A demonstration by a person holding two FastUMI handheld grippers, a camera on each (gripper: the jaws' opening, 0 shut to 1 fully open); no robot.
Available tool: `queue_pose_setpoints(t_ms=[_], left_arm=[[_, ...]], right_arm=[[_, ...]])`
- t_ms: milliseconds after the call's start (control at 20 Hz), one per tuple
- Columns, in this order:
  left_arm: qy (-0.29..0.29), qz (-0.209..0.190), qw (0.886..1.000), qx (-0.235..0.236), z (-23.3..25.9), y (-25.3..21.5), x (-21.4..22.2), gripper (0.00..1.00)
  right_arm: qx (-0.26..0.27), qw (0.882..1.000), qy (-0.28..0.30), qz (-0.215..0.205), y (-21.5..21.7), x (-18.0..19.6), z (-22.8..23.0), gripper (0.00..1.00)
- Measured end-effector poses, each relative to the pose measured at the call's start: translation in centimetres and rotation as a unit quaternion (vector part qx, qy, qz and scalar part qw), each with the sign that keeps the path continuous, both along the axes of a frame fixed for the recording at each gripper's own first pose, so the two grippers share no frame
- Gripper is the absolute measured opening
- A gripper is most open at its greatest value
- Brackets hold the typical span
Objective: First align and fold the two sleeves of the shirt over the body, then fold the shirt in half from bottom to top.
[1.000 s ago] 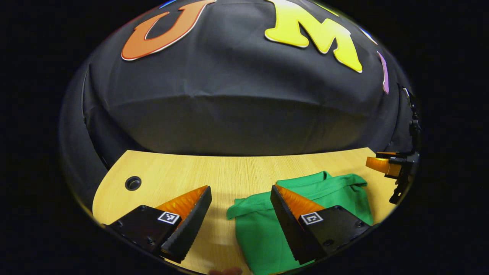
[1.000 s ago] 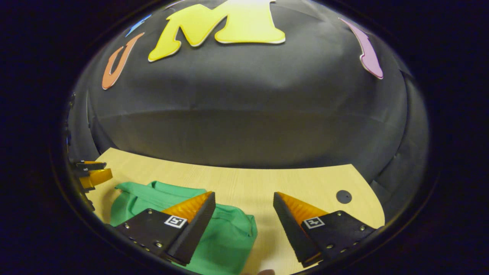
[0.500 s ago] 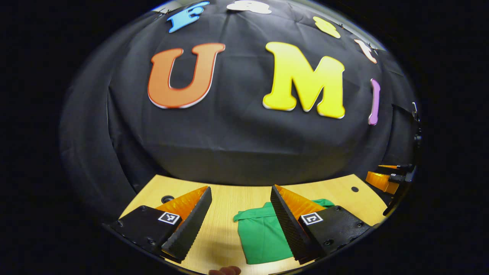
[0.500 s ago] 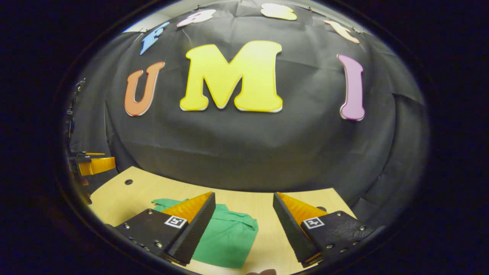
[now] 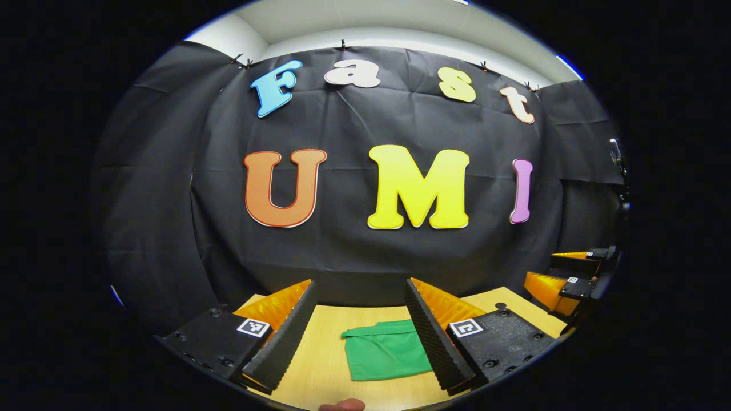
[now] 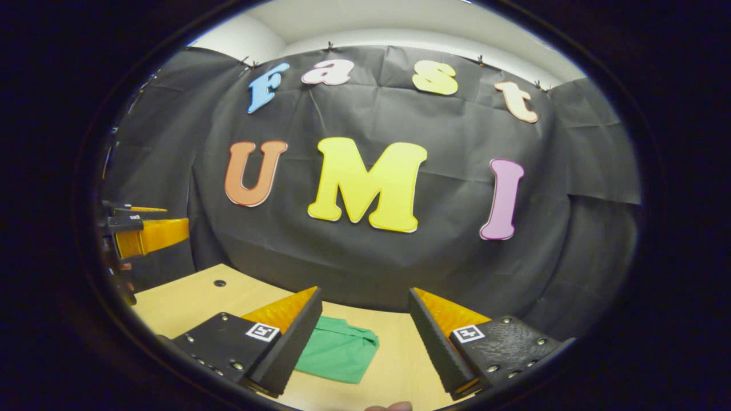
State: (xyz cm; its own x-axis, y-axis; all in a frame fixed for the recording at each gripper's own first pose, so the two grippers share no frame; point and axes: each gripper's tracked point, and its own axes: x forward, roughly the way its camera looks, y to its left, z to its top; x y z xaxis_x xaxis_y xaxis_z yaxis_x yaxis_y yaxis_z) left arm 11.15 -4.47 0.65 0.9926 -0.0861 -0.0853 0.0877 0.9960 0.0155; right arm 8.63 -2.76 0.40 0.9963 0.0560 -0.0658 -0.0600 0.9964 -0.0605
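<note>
The green shirt (image 5: 386, 357) lies folded into a compact rectangle on the wooden table (image 5: 320, 365), in front of the black cloth wall (image 5: 354, 251), and nothing touches it. The left gripper (image 5: 358, 334) is raised well above the shirt with its jaws wide apart and empty, and the shirt shows through the gap between its fingers. The right gripper (image 6: 364, 338) is likewise lifted clear of the shirt, jaws spread and holding nothing, with the shirt (image 6: 337, 357) showing beside its left finger (image 6: 285, 342); the left gripper (image 6: 149, 234) also shows at that view's left edge, high above the table.
</note>
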Motion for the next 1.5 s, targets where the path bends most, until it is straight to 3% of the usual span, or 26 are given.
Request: queue_pose_setpoints(t_ms=[250,500,700,1000,1050,1100,1200,1250,1500], left_arm=[[-0.008,0.004,0.999,0.031,-0.2,-0.6,-3.1,0.98],[0.006,0.039,0.999,0.016,-0.6,0.6,-4.2,0.98],[0.005,0.044,0.999,0.014,-0.3,0.7,-3.9,0.98],[-0.014,0.028,0.999,0.033,0.5,-0.4,-3.6,1.0],[-0.014,0.025,0.999,0.036,0.6,-0.7,-3.5,0.98],[-0.014,0.023,0.999,0.039,0.5,-0.8,-3.3,0.9],[-0.017,0.021,0.999,0.041,0.8,-1.0,-3.3,0.9],[-0.016,0.02,0.999,0.042,0.7,-1.1,-3.2,0.98],[-0.014,0.021,0.999,0.045,0.7,-0.9,-2.7,0.98]], right_arm=[[0.035,0.999,0.012,-0.003,0.6,-4.2,-0.8,0.94],[0.031,0.999,-0.019,-0.024,-0.2,-5.4,0.7,0.94],[0.044,0.997,-0.046,-0.04,-0.1,-5.5,2.0,0.94],[0.047,0.997,-0.042,-0.042,-0.1,-5.5,2.0,0.94],[0.051,0.997,-0.04,-0.041,-0.1,-5.4,1.8,0.94],[0.054,0.997,-0.036,-0.04,-0.2,-5.3,1.6,0.94],[0.055,0.997,-0.032,-0.041,-0.2,-5.4,1.5,0.94],[0.057,0.997,-0.032,-0.042,-0.4,-5.3,1.6,0.94],[0.061,0.996,-0.035,-0.047,-0.5,-4.4,1.5,0.94]])
